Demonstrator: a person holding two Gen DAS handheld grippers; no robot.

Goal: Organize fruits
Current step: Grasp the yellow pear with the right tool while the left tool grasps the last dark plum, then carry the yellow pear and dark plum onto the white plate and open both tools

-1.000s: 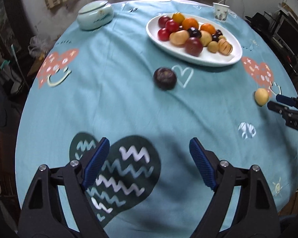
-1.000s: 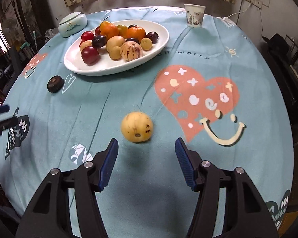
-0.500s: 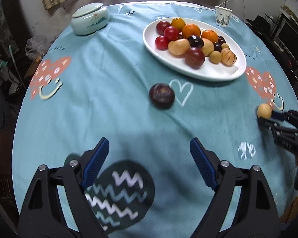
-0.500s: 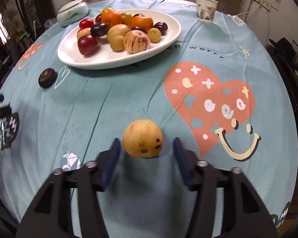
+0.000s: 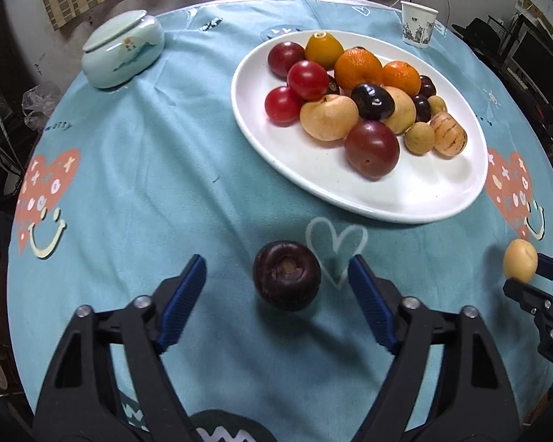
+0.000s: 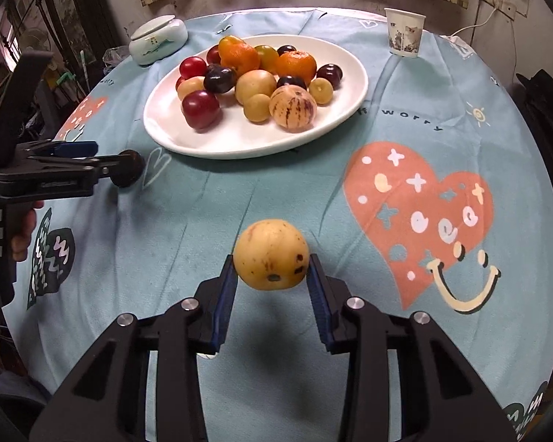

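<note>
While we look across one round table under a teal cloth (image 5: 158, 191), we take the single white oval plate (image 5: 313, 176) as our landmark. On it we count two oranges (image 5: 358, 67), three red fruits, some yellow and dark ones, and one striped. Beyond the plate stand one lidded ceramic jar (image 5: 123, 51) and one paper cup (image 5: 418, 24). Near the plate's front edge lies one dark purple fruit (image 5: 287, 280) between the closing, not yet touching jaws of our left gripper (image 5: 278, 296). Farther from the plate, our right gripper (image 6: 272, 276) clamps one yellow fruit (image 6: 271, 255).

Two steep wrist views, shared plate (image 5: 416, 199)
</note>
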